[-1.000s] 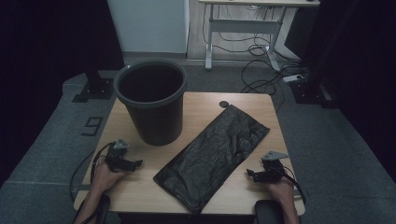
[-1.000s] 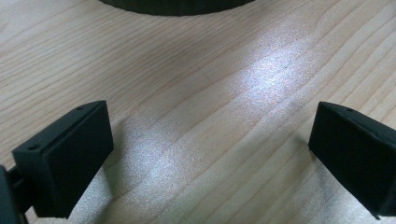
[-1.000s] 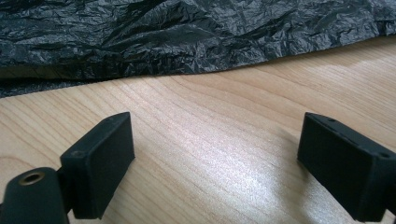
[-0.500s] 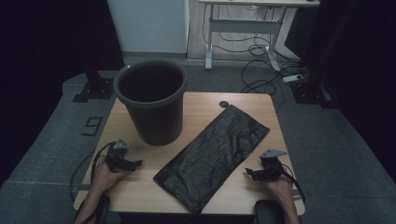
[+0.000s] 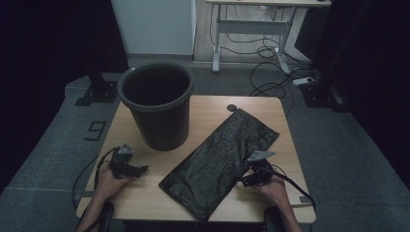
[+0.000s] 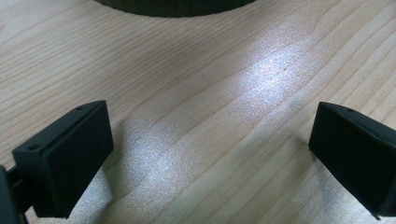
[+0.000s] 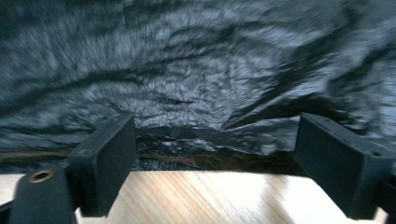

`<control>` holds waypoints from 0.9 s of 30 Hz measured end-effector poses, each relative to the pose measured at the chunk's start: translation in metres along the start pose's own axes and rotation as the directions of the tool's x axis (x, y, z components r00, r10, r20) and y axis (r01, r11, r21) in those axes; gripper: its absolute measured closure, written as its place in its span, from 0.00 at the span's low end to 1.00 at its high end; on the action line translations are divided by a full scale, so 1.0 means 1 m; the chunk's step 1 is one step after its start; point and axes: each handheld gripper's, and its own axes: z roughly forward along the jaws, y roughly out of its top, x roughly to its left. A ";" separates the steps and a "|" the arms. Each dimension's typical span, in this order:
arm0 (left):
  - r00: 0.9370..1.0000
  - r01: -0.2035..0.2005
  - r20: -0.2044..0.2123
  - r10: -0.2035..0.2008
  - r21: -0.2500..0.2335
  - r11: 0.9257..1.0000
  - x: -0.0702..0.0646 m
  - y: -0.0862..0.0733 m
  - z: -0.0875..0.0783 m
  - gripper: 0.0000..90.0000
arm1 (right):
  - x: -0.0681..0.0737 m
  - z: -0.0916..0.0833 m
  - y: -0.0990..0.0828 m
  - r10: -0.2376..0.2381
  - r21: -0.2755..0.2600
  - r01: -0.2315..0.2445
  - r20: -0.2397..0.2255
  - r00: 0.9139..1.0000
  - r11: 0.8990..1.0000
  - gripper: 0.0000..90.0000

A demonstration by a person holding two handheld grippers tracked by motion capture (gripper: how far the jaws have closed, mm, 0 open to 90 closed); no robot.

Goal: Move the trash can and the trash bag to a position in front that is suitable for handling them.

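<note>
Left hand (image 5: 112,180) parked at the near-left of the table (image 5: 145,203), same spot as a second ago. Left gripper (image 5: 138,170) lies low over bare wood, pointing right, toward the bag. Its jaws stand wide apart with nothing between them; in the left gripper view just wood grain and the foot of the bin (image 6: 173,7) at the top edge.

Black plastic bin (image 5: 157,104) stands upright at the rear-left of the table, mouth open, looks empty. Hasn't moved.

Black bin bag (image 5: 222,157) lies flat and crumpled, diagonal from near-centre to far-right, just beside the bin but not touching it. Small dark round thing (image 5: 232,107) on the table past the bag's far end, can't tell what.

The change: right hand (image 5: 273,191) has slid in from the near-right edge, so the right gripper (image 5: 244,181) now sits at the bag's right edge. Jaws eased in slightly but stand wide apart, not pinching. Right gripper view, blurred: bag edge (image 7: 196,149) just ahead of the jaws, wood under them.

My read: this is the approach for picking up the bag, probably to line the bin. No grip yet.

Right forearm comes in from the bottom, gripper nearly level, aimed left at the bag.
</note>
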 end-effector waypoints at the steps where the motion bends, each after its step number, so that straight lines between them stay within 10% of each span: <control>1: 1.000 0.000 0.000 0.000 0.001 1.000 0.000 0.000 0.000 0.00 | 0.001 0.011 -0.002 -0.014 0.053 0.013 0.022 1.000 0.998 0.13; 11: 1.000 0.000 0.001 0.000 -0.001 1.000 0.000 0.000 0.000 0.00 | -0.007 0.023 0.000 0.082 -0.005 -0.082 0.126 0.989 0.997 0.09; 16: 1.000 0.000 0.001 0.000 -0.001 1.000 0.000 0.000 0.000 0.00 | -0.031 0.025 0.005 0.193 -0.022 -0.193 0.233 0.953 0.981 0.12; 20: 1.000 0.000 0.001 0.000 -0.001 1.000 0.000 0.000 0.000 0.00 | -0.043 0.023 0.005 0.215 -0.019 -0.218 0.258 0.942 0.976 0.13; 23: 1.000 0.000 0.001 0.000 -0.001 1.000 0.000 0.000 0.000 0.00 | -0.045 0.020 0.005 0.206 -0.003 -0.213 0.257 0.944 0.977 0.13; 27: 1.000 -0.001 0.002 0.001 0.000 1.000 0.000 0.001 0.001 0.00 | -0.028 0.009 0.008 0.165 -0.014 -0.165 0.170 0.972 0.986 0.13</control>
